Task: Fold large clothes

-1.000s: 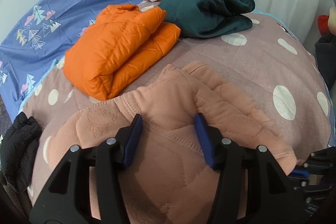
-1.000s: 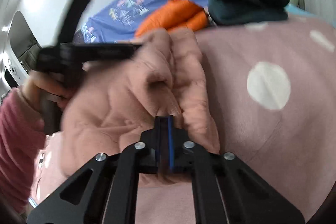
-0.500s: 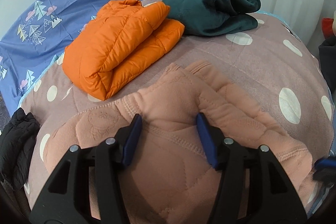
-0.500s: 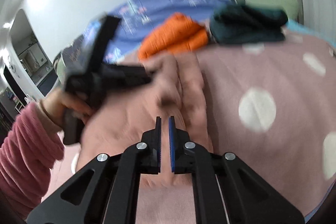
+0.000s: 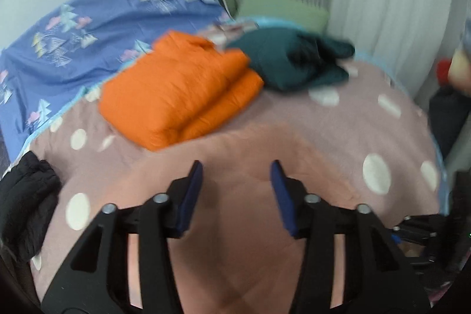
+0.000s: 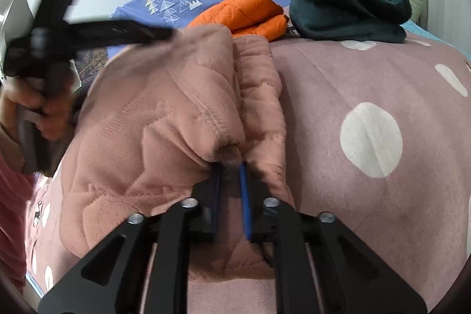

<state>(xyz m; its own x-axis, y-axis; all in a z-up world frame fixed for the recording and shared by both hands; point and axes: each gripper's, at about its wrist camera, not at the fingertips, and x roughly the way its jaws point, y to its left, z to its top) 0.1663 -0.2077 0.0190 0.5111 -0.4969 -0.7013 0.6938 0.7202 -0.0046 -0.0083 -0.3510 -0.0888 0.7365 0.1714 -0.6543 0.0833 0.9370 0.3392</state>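
Observation:
A thick pink quilted garment (image 5: 235, 137) lies bunched on the dotted bedspread (image 5: 368, 119). My left gripper (image 5: 236, 165) points down into it; its jaws are closing, with the fleece filling the gap between the blue pads. In the right wrist view the left gripper (image 6: 164, 33) is blurred at the garment's raised top fold (image 6: 164, 119), which looks drawn up with it. My right gripper (image 6: 230, 167) sits at the near hem of that fold. Its jaws are opening, a narrow gap apart, and the hem's edge lies between the tips.
Beyond the pink garment sit a folded orange puffer jacket (image 5: 176, 90) and a dark green fleece bundle (image 5: 288, 61). A blue patterned sheet (image 5: 73, 49) covers the far left, and a black garment (image 5: 23, 196) lies at the left edge. A hand (image 6: 38, 108) holds the left gripper.
The left gripper has risen and its jaws have narrowed around the fleece. The right gripper went from shut to slightly apart and pushed forward to the garment's hem.

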